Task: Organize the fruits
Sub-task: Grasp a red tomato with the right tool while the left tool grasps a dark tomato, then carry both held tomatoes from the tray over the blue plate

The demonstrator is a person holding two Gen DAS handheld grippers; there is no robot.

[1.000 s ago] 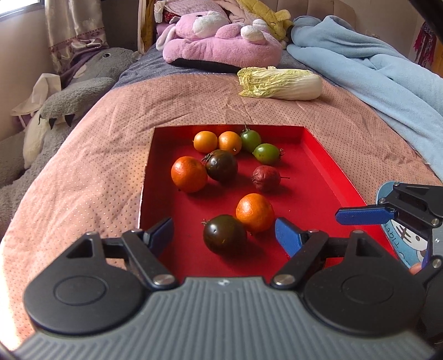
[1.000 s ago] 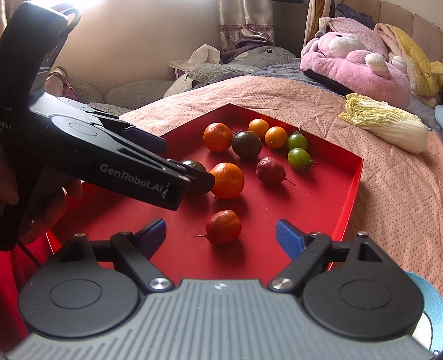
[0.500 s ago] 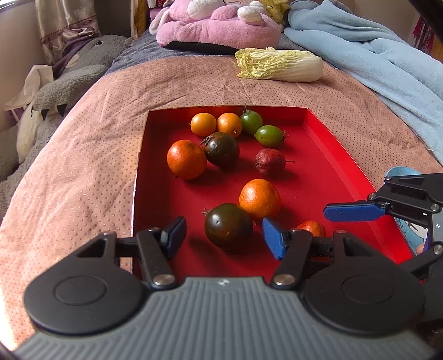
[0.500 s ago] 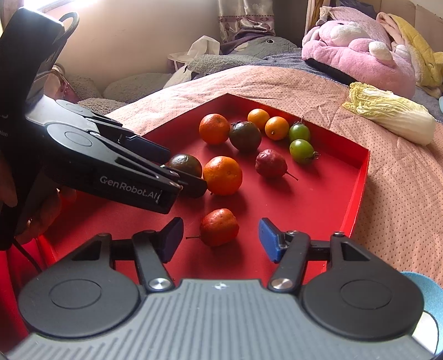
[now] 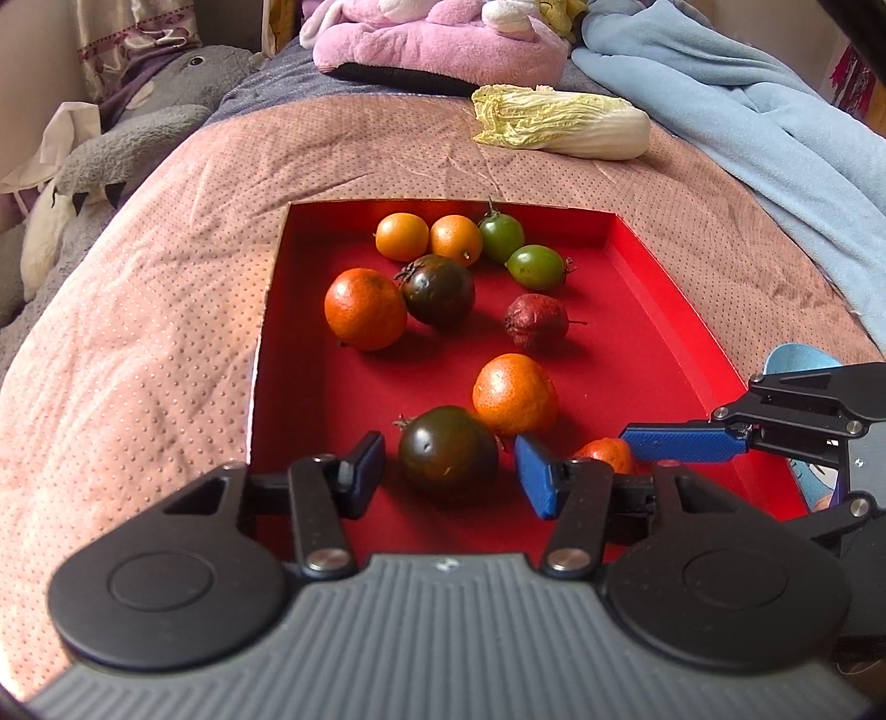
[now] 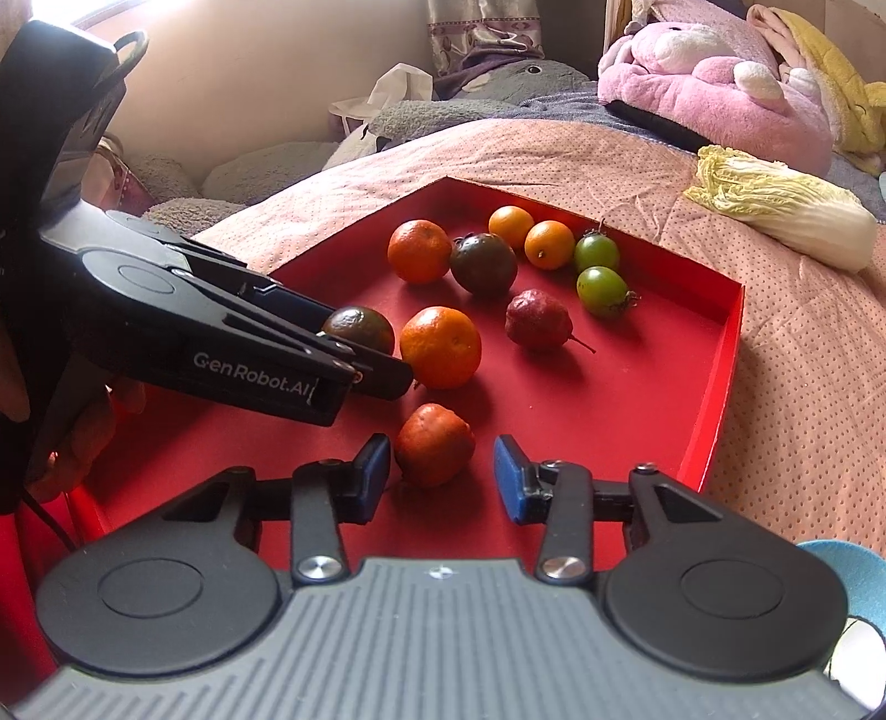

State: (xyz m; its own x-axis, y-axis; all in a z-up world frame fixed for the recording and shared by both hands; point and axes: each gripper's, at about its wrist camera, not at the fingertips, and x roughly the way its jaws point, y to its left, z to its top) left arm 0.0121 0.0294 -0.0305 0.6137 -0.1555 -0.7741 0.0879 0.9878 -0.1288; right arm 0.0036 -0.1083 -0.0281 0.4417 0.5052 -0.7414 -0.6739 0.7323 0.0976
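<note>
A red tray [image 5: 659,293] on the bed holds several fruits: oranges, dark tomatoes, green tomatoes and a dark red fruit [image 5: 536,322]. My left gripper [image 5: 449,473] is open, its pads either side of a dark tomato [image 5: 447,453], with gaps on both sides. An orange [image 5: 515,394] sits just behind it. My right gripper [image 6: 442,477] is open around a small red-orange fruit [image 6: 434,443], not touching it. The same fruit [image 5: 603,453] shows partly hidden in the left wrist view. The left gripper's arm [image 6: 210,338] crosses the right wrist view.
A napa cabbage [image 5: 559,123] lies on the pink quilt beyond the tray. A pink plush [image 5: 437,41], a grey plush [image 5: 133,127] and a light blue blanket [image 5: 736,111] lie further back. A blue patterned plate [image 5: 803,365] sits right of the tray.
Both grippers moved forward and down into the tray and narrowed. The left pads now flank the dark tomato, the right pads flank the red-orange fruit.
</note>
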